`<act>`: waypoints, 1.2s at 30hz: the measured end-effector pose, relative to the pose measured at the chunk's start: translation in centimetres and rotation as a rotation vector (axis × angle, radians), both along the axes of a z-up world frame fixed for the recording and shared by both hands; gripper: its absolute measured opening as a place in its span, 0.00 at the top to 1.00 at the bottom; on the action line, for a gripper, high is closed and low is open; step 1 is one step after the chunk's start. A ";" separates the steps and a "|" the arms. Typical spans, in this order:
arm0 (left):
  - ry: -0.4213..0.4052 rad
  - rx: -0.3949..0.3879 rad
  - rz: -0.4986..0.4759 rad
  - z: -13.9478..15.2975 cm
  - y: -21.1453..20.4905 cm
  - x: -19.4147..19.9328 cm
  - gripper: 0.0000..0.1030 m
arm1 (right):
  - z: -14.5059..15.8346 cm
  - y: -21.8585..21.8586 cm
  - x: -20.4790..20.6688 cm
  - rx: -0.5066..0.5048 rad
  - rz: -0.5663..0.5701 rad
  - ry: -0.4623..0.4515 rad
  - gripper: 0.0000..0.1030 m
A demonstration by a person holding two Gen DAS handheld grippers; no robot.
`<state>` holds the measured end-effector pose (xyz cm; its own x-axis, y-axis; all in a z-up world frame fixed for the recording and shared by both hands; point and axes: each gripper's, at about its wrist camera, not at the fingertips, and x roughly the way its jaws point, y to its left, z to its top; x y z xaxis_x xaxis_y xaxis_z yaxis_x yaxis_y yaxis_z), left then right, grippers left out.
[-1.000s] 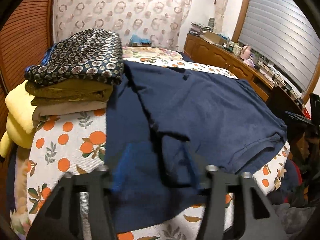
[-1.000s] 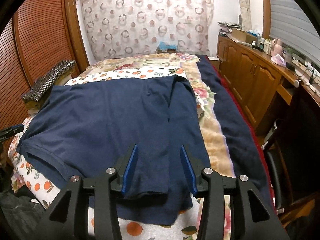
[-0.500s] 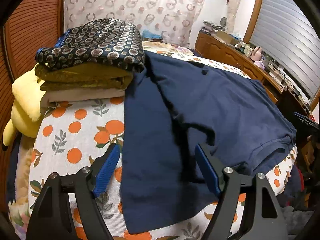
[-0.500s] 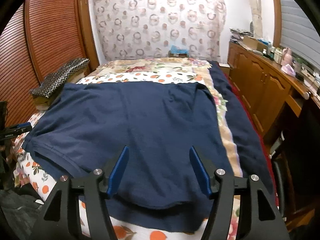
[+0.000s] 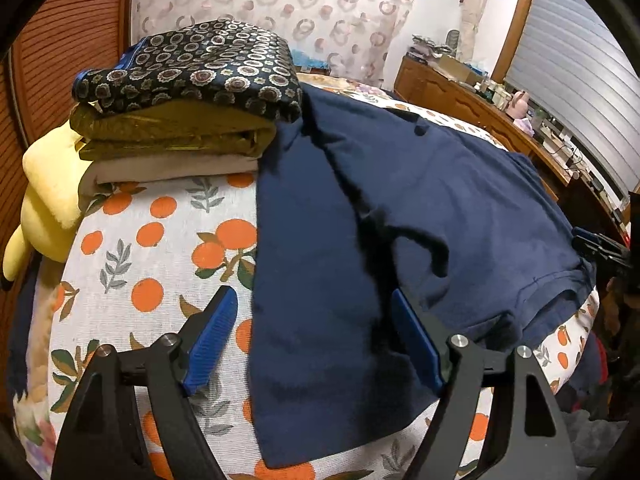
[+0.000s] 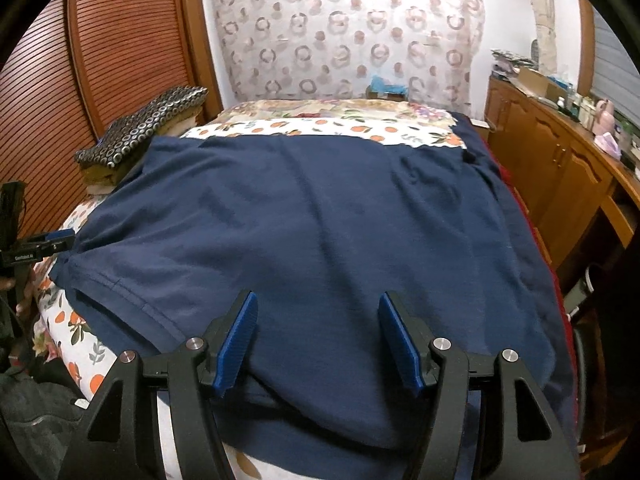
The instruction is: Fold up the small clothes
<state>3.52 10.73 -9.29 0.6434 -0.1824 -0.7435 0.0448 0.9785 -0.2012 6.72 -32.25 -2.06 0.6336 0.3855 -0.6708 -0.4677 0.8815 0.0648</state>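
A dark navy cotton T-shirt (image 6: 320, 220) lies flat on the orange-print bed sheet (image 5: 160, 248). Left gripper (image 5: 316, 340) and right gripper (image 6: 318, 340) fingers spread above its hem, pinching nothing. No readable writing.

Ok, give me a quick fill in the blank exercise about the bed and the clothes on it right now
1. The garment spread across the bed is ____ in colour.
2. The bedsheet is printed with ____ and leaves.
3. On top of the folded stack lies a dark cloth patterned with ____.
4. Both tools, left and right, are ____.

Missing words: navy blue; oranges; circles; open
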 end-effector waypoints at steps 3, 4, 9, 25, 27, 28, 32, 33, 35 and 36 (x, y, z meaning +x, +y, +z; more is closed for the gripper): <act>-0.001 -0.064 -0.030 0.1 -0.2 0.0 0.23 | -0.1 0.6 0.1 0.004 0.013 0.004 0.37; 0.002 -0.090 -0.038 0.2 -0.3 0.0 0.23 | -0.2 0.6 0.2 0.004 0.017 0.006 0.37; 0.019 -0.199 -0.080 0.3 -0.5 0.2 0.23 | -0.6 0.3 0.9 0.001 0.035 0.016 0.37; 0.030 -0.085 -0.122 0.0 -3.6 1.6 0.89 | -1.0 0.3 1.2 -0.046 -0.017 -0.002 0.37; 0.009 -0.070 -0.129 0.4 -4.2 1.5 0.90 | -1.2 0.3 1.3 -0.059 -0.029 -0.003 0.37; -0.006 -0.074 -0.130 0.6 -4.2 1.4 0.90 | -1.3 0.3 1.4 -0.067 -0.041 -0.007 0.37; -0.062 -0.096 -0.138 2.3 -4.7 1.4 0.90 | -1.4 0.3 1.4 -0.069 -0.061 -0.005 0.37; -0.074 -0.102 -0.141 2.8 -4.8 1.6 0.90 | -1.4 0.3 1.3 -0.066 -0.062 -0.006 0.37; -0.098 -0.117 -0.152 3.9 -5.2 2.0 0.90 | -1.3 0.2 1.3 -0.061 -0.061 -0.010 0.37; -0.107 -0.123 -0.160 4.4 -5.6 2.4 0.90 | -1.2 0.1 1.2 -0.058 -0.061 -0.012 0.37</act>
<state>5.90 5.14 -4.93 0.6729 -0.3736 -0.6385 0.2253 0.9256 -0.3042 7.96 -32.15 -3.21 0.6626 0.3067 -0.6833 -0.4136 0.9104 0.0076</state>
